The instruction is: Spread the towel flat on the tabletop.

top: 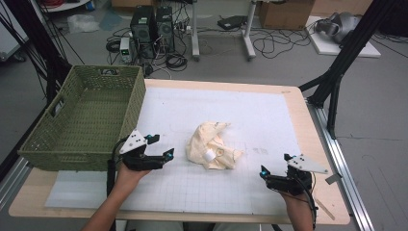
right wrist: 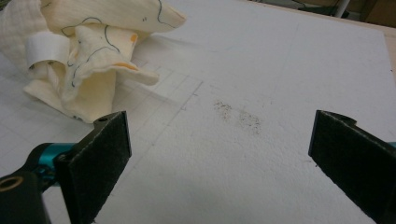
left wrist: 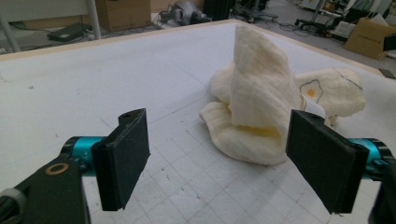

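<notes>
Both grippers, left gripper (top: 161, 147) and right gripper (top: 274, 169), gape wide and empty; high view reveals green basket (top: 84, 118) beside crumpled cloth (top: 211, 146), open surface (top: 269, 115) all around.

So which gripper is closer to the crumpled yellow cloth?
The left. The left gripper sits just to the left of the cloth, jaws open and pointing at it. The right gripper is farther off, down to the cloth's right, also open.
</notes>
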A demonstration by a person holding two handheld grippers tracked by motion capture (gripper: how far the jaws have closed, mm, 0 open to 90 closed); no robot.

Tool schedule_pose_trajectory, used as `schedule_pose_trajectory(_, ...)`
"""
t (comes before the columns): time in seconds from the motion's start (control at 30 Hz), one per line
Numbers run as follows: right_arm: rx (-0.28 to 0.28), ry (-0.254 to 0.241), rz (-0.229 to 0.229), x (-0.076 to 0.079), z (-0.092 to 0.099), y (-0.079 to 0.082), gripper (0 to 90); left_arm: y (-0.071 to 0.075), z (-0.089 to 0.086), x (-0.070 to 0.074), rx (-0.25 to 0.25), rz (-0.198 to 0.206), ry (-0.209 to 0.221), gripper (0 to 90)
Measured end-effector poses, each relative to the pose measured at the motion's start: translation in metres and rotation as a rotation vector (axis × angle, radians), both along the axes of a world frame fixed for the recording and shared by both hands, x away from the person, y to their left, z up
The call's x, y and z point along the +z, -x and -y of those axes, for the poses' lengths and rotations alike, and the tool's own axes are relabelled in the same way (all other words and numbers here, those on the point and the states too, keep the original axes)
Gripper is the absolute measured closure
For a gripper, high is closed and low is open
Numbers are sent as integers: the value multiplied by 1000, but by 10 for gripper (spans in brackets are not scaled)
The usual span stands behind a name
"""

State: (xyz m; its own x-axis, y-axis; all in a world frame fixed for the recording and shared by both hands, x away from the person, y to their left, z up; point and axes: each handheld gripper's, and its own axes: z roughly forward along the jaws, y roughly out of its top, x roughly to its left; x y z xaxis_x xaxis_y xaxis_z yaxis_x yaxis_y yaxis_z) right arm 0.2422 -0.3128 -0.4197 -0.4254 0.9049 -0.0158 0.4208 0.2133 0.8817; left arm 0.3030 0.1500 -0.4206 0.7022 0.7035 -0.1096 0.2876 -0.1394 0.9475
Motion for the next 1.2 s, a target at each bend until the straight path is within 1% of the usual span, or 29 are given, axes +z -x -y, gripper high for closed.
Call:
schedule_pose_trajectory(0.07,-8,0,1,0,2,1,49,-1,1,0,12,-9,4,204)
schedule_pose_trajectory(0.13,-12,-2,1,0,3,2,49,-2,3,0,11,-12,2,201)
schedule_pose_trajectory(0.2,-11,-1,-2,0,4,2,49,-3,5,1,8,-22,2,201)
schedule_pose_trajectory(0.23,-12,2,-1,0,4,3,49,-4,7,2,9,-32,9,201)
schedule_pose_trajectory(0.3,-11,-2,-6,-1,4,4,49,-6,11,3,2,-55,2,217)
schedule_pose_trajectory(0.4,-8,5,-4,-1,5,5,49,-9,20,3,-8,-62,-16,239)
schedule_pose_trajectory(0.5,-14,5,-1,0,5,6,49,-13,32,6,-28,-54,-5,252)
schedule_pose_trajectory(0.53,-14,6,0,0,6,6,50,-15,36,9,-49,-53,-6,266)
schedule_pose_trajectory(0.57,-20,7,0,0,6,6,50,-17,41,12,-78,-50,-14,293)
schedule_pose_trajectory(0.6,-27,6,0,0,7,6,50,-19,47,15,-96,-45,-20,330)
schedule_pose_trajectory(0.63,-32,6,3,1,7,6,58,-21,52,17,-106,-40,-22,349)
schedule_pose_trajectory(0.7,-32,4,4,1,8,6,64,-25,63,19,-116,-41,-22,349)
schedule_pose_trajectory(0.77,-32,3,4,1,8,6,65,-28,74,19,-133,-47,-27,348)
schedule_pose_trajectory(0.83,-29,5,4,1,8,6,65,-30,82,16,-142,-44,-37,335)
schedule_pose_trajectory(0.93,-31,1,1,1,8,6,65,-34,91,9,-140,-69,-74,345)
schedule_pose_trajectory(0.97,-30,-1,2,0,9,6,65,-35,92,7,-133,-78,-94,381)
schedule_pose_trajectory(1.03,-28,-4,-1,0,9,6,65,-37,92,4,-116,-98,-121,562)
schedule_pose_trajectory(1.07,-27,-2,-3,0,9,6,65,-38,91,3,-112,-104,-128,638)
schedule_pose_trajectory(1.13,-23,2,-1,0,8,5,65,-39,88,2,-97,-92,-154,798)
schedule_pose_trajectory(1.17,-21,0,-6,0,7,5,65,-38,86,1,-89,-87,-156,852)
schedule_pose_trajectory(1.2,-17,-1,-5,-1,6,5,65,-38,83,1,-84,-84,-154,863)
